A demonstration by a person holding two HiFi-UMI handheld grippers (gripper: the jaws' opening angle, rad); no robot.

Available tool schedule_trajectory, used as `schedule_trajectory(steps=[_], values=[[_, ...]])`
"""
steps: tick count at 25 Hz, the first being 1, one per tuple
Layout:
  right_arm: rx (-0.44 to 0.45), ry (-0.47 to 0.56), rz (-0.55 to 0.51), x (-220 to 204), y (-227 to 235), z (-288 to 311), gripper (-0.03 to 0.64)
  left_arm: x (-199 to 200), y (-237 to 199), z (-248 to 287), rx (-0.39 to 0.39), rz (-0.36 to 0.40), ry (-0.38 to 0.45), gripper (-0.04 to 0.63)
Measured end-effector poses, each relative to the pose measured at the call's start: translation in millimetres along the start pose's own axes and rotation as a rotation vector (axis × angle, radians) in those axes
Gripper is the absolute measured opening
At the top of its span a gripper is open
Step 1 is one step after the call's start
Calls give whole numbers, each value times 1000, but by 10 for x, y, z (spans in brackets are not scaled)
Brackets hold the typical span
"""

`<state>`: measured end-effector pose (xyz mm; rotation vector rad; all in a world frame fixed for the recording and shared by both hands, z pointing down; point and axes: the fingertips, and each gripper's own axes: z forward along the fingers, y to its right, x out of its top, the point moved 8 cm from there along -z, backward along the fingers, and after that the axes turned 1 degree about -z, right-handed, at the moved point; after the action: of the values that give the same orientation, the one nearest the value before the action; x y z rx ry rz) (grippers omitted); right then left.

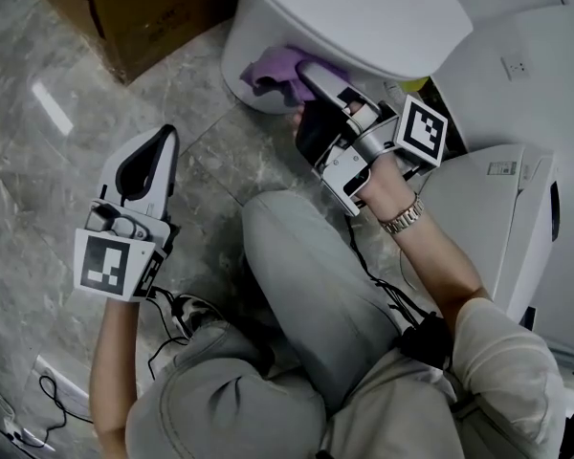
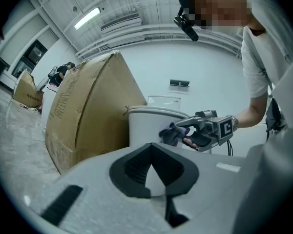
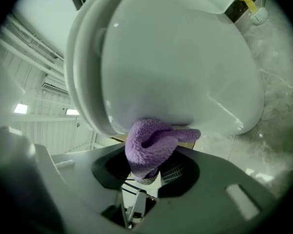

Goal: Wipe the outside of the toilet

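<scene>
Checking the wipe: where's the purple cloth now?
Head view, upper middle: the purple cloth, clamped in the right gripper, presses against the outside of the toilet bowl.

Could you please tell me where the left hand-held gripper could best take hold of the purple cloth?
Probably the bunched end of the purple cloth that sticks out past the right hand-held gripper, coming from the person's left, the floor side: the toilet bowl backs its far face, and the right jaws are shut on its tail.

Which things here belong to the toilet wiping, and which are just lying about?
In use: toilet; purple cloth; right gripper, pressing the cloth to the bowl.
Idle or lying about: cardboard box; left gripper, held over the floor.
</scene>
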<state>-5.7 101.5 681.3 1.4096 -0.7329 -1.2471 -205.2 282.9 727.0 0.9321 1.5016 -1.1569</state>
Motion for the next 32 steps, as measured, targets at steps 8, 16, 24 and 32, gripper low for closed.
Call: schedule_trajectory(steps=[8, 16, 24, 32], values=[[86, 41, -65, -55, -436, -107, 124, -100, -124, -51, 15, -19, 7, 5], [67, 177, 41, -385, 554, 395, 129, -286, -413, -90, 73, -73, 29, 5], [-166, 335, 293, -777, 1875, 1114, 129, -524, -648, -39, 79, -114, 3, 5], [-255, 498, 409, -745, 2520, 1203, 130, -624, -804, 75, 50, -134, -11, 5]])
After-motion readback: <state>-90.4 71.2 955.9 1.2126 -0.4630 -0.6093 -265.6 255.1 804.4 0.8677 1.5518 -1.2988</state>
